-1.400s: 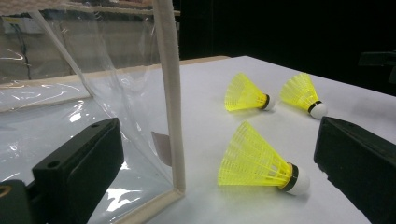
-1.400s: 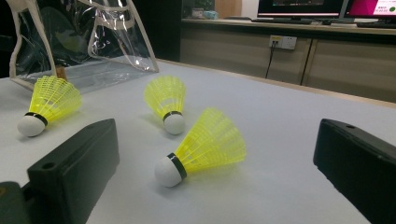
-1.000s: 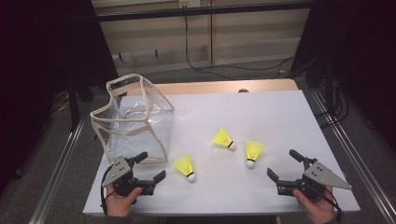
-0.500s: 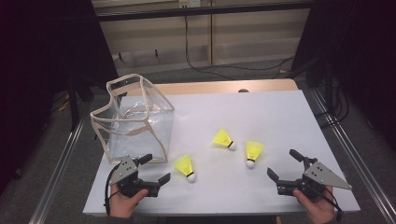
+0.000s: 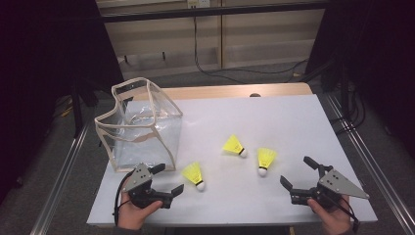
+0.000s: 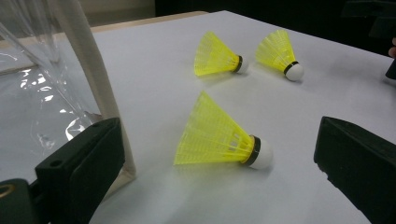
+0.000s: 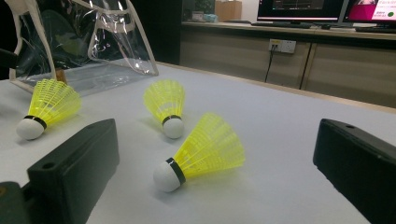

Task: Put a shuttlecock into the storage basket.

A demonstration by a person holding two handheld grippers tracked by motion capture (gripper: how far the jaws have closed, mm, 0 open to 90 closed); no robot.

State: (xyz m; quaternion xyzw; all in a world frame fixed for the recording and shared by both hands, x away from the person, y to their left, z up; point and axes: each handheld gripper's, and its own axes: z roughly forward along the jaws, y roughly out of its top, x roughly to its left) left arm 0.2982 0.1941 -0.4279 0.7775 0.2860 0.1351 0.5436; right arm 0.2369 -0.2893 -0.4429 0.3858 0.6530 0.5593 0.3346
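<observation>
Three yellow shuttlecocks with white corks lie on the white table [image 5: 279, 117]: a near one [image 5: 194, 174], a middle one [image 5: 233, 145] and a right one [image 5: 265, 159]. My left gripper [image 5: 171, 178] is open just left of the near shuttlecock [image 6: 217, 135], which lies on its side between the spread jaws in the left gripper view. My right gripper [image 5: 295, 171] is open, low at the front right, a little short of the right shuttlecock [image 7: 203, 147]. Beyond it lie the middle one [image 7: 166, 106] and the near one [image 7: 46, 109].
A clear plastic bag with beige trim [image 5: 139, 122] stands open-topped at the table's left, close behind my left gripper; its corner seam [image 6: 91, 74] is beside the left jaw. Metal rails run along both table sides. Cabinets and cables lie beyond the far edge.
My left gripper has slid to the right along the front edge, closer to the near shuttlecock. The right gripper and the shuttlecocks have stayed put.
</observation>
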